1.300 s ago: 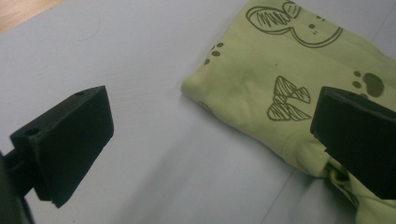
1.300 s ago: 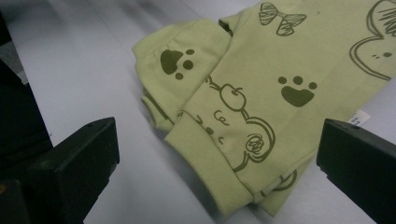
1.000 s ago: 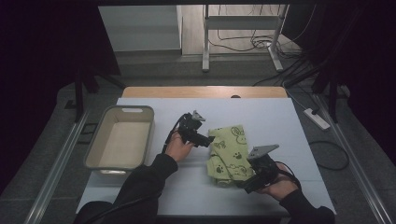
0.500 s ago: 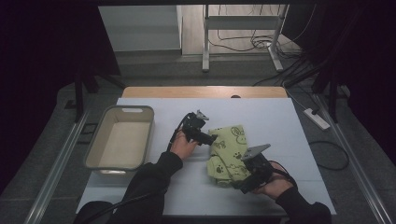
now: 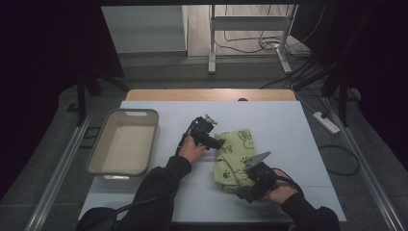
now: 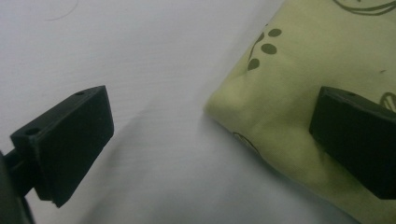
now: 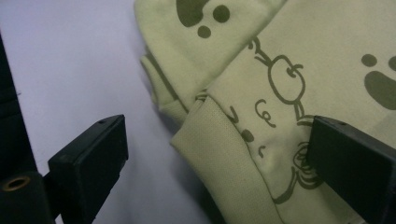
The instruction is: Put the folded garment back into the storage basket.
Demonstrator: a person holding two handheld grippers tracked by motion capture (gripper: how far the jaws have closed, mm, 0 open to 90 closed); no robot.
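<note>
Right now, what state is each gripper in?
Left gripper: open, jaws straddling the green cloth's edge, holding nothing.
Right gripper: open over the cloth's folded corner, holding nothing.

a pale yellow-green cloth [image 5: 238,156] printed with dark olive paw prints and line drawings lies on a white table cover [image 5: 288,125]. a beige bin [image 5: 124,144] with a cream inside sits nearby. both grippers are black, the left gripper [image 5: 216,143] and the right gripper [image 5: 245,190]. dark sleeves [image 5: 159,187].
</note>
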